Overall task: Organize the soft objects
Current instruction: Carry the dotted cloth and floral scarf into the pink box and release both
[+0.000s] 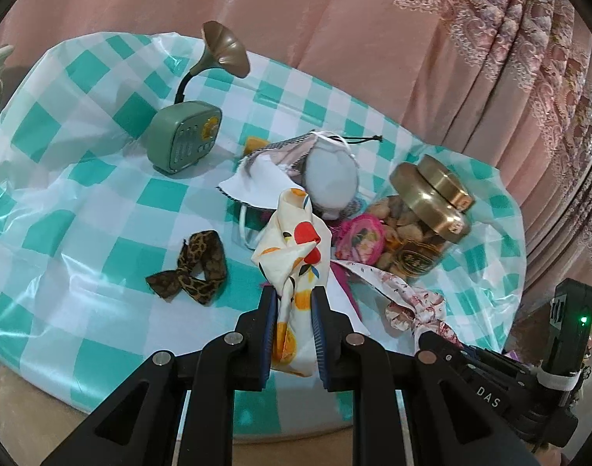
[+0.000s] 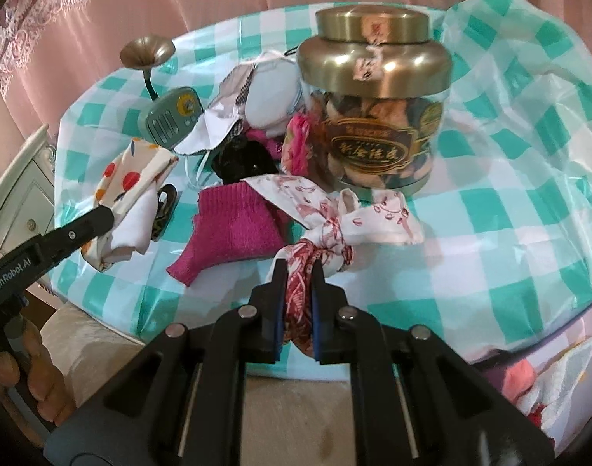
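My left gripper (image 1: 293,295) is shut on a cream scarf with orange and red fruit print (image 1: 296,248), held above the checked tablecloth; it also shows in the right wrist view (image 2: 134,178). My right gripper (image 2: 299,268) is shut on a white-and-red floral scarf (image 2: 335,217), knotted, also seen in the left wrist view (image 1: 412,303). A magenta knit sock (image 2: 234,229) lies left of it. A leopard-print bow (image 1: 201,268) lies on the cloth. A pile of soft items with a white-grey mask (image 1: 331,178) sits mid-table.
A glass jar with a gold lid (image 2: 377,116) stands behind the floral scarf. A green radio with a horn (image 1: 183,136) stands at the back left. A teal checked tablecloth (image 1: 82,124) covers the table. Pink curtains hang behind. More cloth (image 2: 548,380) lies below the table's right edge.
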{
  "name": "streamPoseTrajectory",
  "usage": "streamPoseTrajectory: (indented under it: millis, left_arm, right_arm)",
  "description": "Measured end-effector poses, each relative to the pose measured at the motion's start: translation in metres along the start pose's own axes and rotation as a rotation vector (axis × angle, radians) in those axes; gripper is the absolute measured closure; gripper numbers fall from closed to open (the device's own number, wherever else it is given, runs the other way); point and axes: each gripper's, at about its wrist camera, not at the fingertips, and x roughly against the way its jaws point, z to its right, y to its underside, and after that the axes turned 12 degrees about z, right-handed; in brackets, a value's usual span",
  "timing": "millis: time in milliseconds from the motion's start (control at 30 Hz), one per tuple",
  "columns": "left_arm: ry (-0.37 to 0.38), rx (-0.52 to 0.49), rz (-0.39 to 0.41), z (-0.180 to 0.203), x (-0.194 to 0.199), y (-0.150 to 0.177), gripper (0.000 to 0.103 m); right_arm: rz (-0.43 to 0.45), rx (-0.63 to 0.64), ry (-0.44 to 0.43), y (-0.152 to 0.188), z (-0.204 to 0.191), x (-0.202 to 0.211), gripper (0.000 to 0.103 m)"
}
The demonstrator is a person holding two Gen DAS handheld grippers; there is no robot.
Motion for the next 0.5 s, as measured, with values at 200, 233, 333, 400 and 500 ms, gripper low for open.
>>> streamPoseTrajectory:
  millis: [200,233,333,400,500]
  left_arm:
    - [0.04,-0.003,-0.016,0.016,0.011,0.009,0.084]
    - [0.048,-0.007,-0.02,0.02,0.012,0.011,0.084]
    - [0.074,-0.014,-0.032,0.031,0.017,0.015,0.084]
    - [0.091,-0.025,-0.041,0.04,0.019,0.018,0.084]
    - [0.114,-0.051,-0.057,0.056,0.021,0.024,0.084]
  right_arm:
    - [0.024,-0.025,0.011,0.003,0.008,0.019,0.09]
    - [0.028,-0.031,0.012,0.003,0.01,0.021,0.09]
    - [0.042,-0.043,0.021,0.006,0.019,0.037,0.09]
    - [0.048,-0.047,0.031,0.008,0.023,0.044,0.09]
    - [0.061,-0.05,0.042,0.012,0.032,0.059,0.09]
